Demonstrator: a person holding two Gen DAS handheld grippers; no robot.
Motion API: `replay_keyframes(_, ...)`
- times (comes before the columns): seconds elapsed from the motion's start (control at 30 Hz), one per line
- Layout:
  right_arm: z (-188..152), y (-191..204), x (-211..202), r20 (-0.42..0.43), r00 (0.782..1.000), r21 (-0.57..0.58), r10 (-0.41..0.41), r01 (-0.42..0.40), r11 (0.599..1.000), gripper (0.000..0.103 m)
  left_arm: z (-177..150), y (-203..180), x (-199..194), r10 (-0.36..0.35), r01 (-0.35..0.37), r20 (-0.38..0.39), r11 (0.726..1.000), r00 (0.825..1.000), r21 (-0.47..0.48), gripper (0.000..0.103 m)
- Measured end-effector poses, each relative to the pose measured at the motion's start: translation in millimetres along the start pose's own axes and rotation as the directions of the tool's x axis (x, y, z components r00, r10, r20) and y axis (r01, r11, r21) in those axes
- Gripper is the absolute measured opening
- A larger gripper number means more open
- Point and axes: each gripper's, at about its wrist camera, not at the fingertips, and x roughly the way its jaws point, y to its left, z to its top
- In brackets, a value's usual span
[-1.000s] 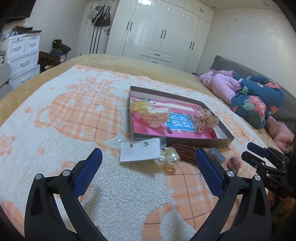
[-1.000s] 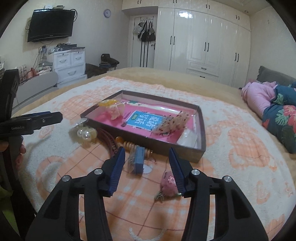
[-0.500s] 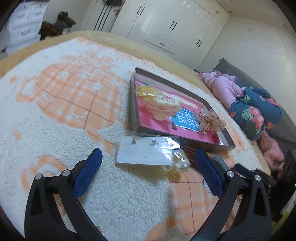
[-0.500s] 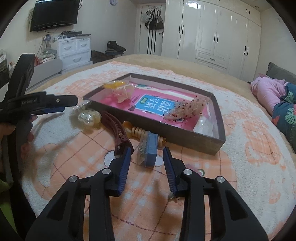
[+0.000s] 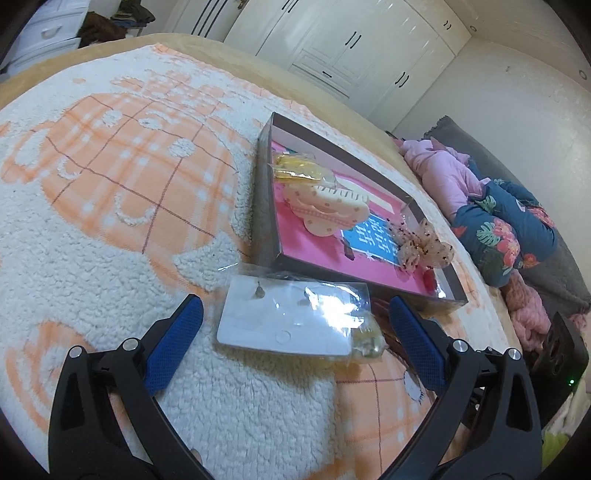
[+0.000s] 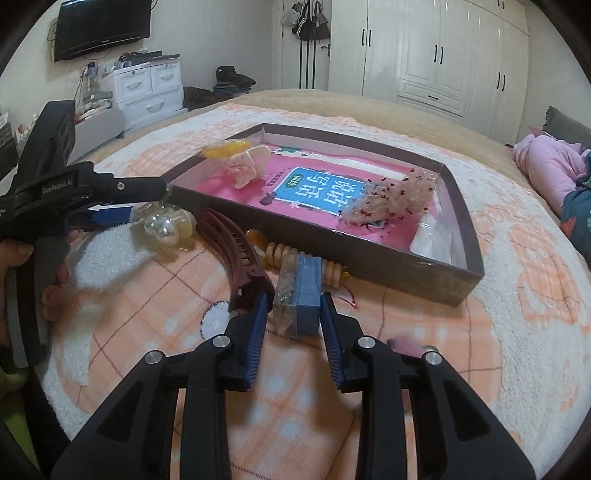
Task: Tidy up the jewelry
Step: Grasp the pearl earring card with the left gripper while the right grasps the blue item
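Left tongs spread wide around a clear bag of earrings on a white card, right tongs parted astride a small blue box, both items on the blanket just beside the tray.

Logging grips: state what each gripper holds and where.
Nothing held. Left gripper open around the earring card packet; right gripper open astride the small blue box.

white wardrobes, wall television, drawers

Fluffy cloth blanket, glossy plastic bag
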Motion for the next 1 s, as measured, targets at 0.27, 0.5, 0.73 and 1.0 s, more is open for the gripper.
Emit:
replay_keyframes(0.27,-1.4,-3.1,0.1,0.010,1.000,0.015,0.012,-0.012,1.000,0.025,-0.2,-3.2,5.1,0.011,-0.011,-0.017,1.000,1.000,0.022,0.081)
replay_keyframes(0.5,-3.6,-2.6,-8.5,0.034,0.999,0.016,0.008,-0.008,1.000,0.025,-1.6,0.7,0.4,0.003,-0.003,-0.013,1.000,1.000,0.013,0.060)
replay_keyframes(0.73,-2.5,-2.1,-23.8,0.072,0.997,0.011,0.003,-0.004,1.000,0.025,-5.7,-4.6,-12.9,0.006,-0.007,0.013,0.999,1.000,0.042,0.059)
replay_keyframes(1.0,2.2,1.7,-40.3,0.115,0.993,0.004,0.016,-0.017,1.000,0.025,-11.8,-18.0,-45.0,0.042,-0.050,0.082,0.993,0.996,0.105,0.059)
